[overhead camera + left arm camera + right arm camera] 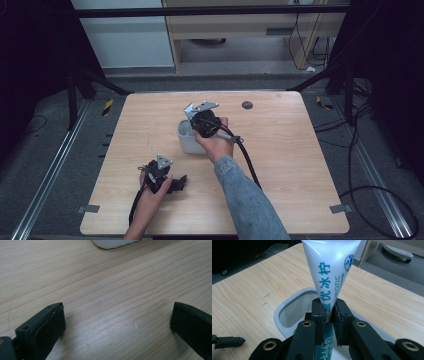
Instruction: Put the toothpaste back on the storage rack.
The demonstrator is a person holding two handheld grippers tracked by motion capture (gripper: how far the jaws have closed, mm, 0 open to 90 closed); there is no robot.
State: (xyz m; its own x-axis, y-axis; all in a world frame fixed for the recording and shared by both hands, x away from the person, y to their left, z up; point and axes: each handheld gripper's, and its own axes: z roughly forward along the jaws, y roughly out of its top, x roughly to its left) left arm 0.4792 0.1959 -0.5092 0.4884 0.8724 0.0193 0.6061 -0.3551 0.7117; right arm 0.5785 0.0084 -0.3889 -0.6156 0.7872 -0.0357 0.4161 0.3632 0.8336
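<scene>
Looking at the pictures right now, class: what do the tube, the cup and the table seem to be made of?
Tube: likely soft plastic, glossy, pinched flat between the right gripper's fingers.
Cup: probably hard plastic, matte white with a smooth rounded rim.
Table: pale wood or wood-look laminate, with visible grain lines.

Bare table [280,165] right of white container [189,142], left claw [117,322] beside it

The right gripper [329,315] clamps its two black jaws on a white plastic tube with teal lettering [329,272]. It stands upright over the grey-rimmed white tub [284,308], which sits on the pale wooden table [249,287].
</scene>
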